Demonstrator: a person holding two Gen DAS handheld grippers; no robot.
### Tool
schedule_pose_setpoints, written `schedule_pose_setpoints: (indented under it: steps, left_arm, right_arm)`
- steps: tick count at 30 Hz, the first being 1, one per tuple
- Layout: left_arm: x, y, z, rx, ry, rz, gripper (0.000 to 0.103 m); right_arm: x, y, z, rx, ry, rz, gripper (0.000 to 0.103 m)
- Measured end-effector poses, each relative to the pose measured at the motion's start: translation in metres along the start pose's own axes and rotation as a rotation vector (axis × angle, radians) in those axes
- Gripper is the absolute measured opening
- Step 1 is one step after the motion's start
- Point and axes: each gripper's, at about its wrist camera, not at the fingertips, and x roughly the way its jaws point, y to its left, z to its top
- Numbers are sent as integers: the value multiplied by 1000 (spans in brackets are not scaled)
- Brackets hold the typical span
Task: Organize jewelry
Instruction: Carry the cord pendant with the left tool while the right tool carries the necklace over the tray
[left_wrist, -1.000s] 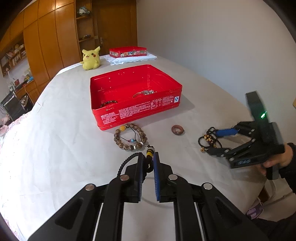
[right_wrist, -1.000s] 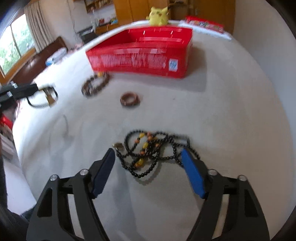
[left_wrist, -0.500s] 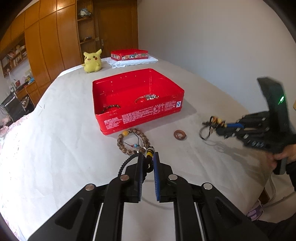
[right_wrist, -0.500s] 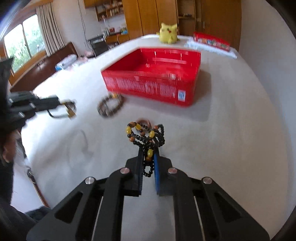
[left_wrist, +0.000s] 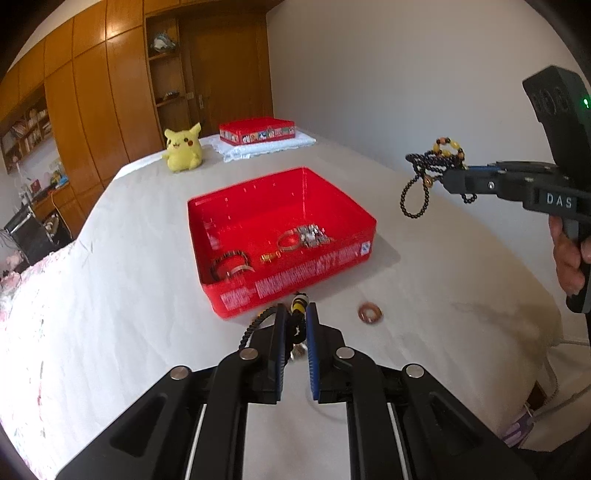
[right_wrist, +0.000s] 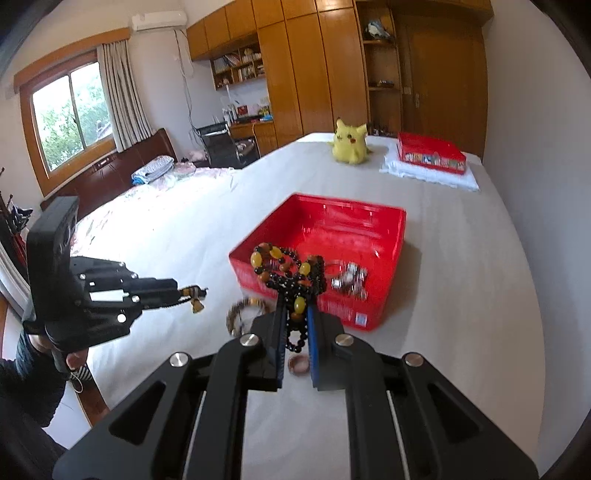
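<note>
Right tongs clamp a black bead necklace; left tongs pinch a corded pendant.

From my left wrist view, the open tin sits mid-tabletop, with a bangle in its near left corner and a watch to the right of that. A small ring lies on the cloth before the tin's near right corner. Behind the tin, a plush toy stands left, and a lidded tin rests on a folded cloth to its right. In my right wrist view, a wooden bracelet lies just before the tin's near left corner.
</note>
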Motion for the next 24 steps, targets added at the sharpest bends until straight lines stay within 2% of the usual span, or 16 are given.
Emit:
schedule_pose_setpoints:
  steps: [10, 17, 24]
  left_arm:
    - [24, 23, 44, 7, -17, 32, 10]
    - [47, 34, 66, 1, -10, 23, 10]
    - [75, 41, 85, 3, 2, 8, 10]
  right_arm:
    - [28, -11, 38, 6, -12, 20, 8]
    - [50, -15, 53, 4, -11, 27, 8]
    - [89, -31, 64, 29, 21, 24, 8]
